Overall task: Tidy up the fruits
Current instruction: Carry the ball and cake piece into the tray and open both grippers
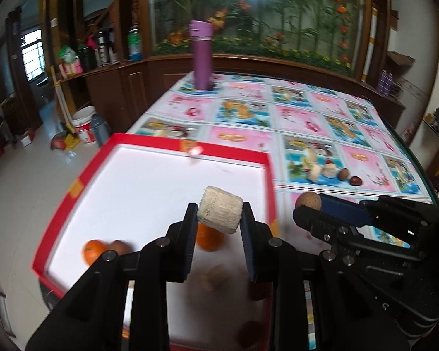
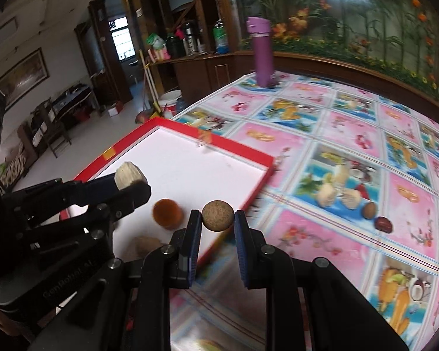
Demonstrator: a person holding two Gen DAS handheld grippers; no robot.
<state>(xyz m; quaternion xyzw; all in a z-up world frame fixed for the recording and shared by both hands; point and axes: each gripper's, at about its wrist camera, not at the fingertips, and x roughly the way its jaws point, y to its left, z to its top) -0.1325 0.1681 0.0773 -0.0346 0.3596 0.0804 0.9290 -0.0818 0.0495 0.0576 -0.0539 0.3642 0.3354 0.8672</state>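
Observation:
My left gripper (image 1: 219, 215) is shut on a pale cylindrical corn piece (image 1: 220, 213) and holds it above the red-rimmed white tray (image 1: 149, 143). It also shows in the right wrist view (image 2: 130, 180). My right gripper (image 2: 218, 216) is shut on a round brown fruit (image 2: 218, 216), held over the tray's right edge (image 2: 257, 187); it shows in the left wrist view (image 1: 308, 201). In the tray lie an orange (image 1: 93, 250), a second orange (image 1: 209, 238) and several blurred brown pieces. On the tablecloth sit two pale pieces (image 2: 326, 194), a brown nut (image 2: 368, 210) and a dark red fruit (image 2: 383, 223).
A purple bottle (image 1: 201, 55) stands at the table's far left corner. The table (image 1: 307, 117) has a colourful patterned cloth. The tray overhangs the table's left edge above the floor. A wooden cabinet and flower mural line the back.

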